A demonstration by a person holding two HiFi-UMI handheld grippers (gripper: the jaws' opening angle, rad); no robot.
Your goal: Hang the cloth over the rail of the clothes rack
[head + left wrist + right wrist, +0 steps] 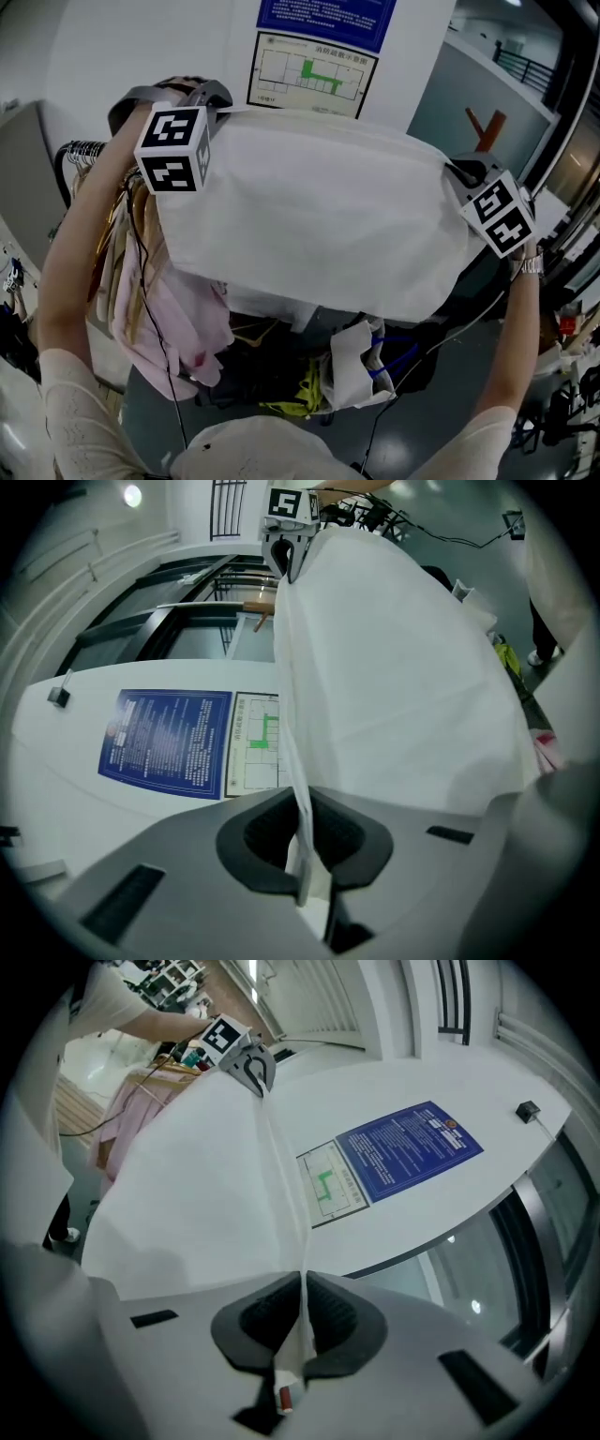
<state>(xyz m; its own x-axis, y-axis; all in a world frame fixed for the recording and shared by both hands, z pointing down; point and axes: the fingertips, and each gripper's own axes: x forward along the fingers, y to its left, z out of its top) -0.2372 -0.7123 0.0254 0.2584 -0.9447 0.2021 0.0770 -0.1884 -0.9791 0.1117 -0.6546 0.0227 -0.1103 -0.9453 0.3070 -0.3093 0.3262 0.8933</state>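
Observation:
A white cloth (pixel 309 206) is stretched flat between my two grippers, held up in front of a white wall. My left gripper (pixel 223 103) is shut on its upper left corner. In the left gripper view the cloth edge (pixel 298 761) runs straight into the closed left gripper (pixel 302 810). My right gripper (pixel 454 172) is shut on the upper right corner, and the right gripper (pixel 302 1283) pinches a thin fold of cloth (pixel 197 1194). The clothes rack rail (pixel 82 150), with hangers on it, shows at the left, beside and below the cloth. The cloth hides most of the rack.
Pink and cream garments (pixel 178 319) hang on the rack at lower left. A white bag (pixel 354 367) and dark items sit on the floor below the cloth. A floor-plan notice (pixel 311 75) and a blue poster (pixel 409 1146) are fixed on the wall behind.

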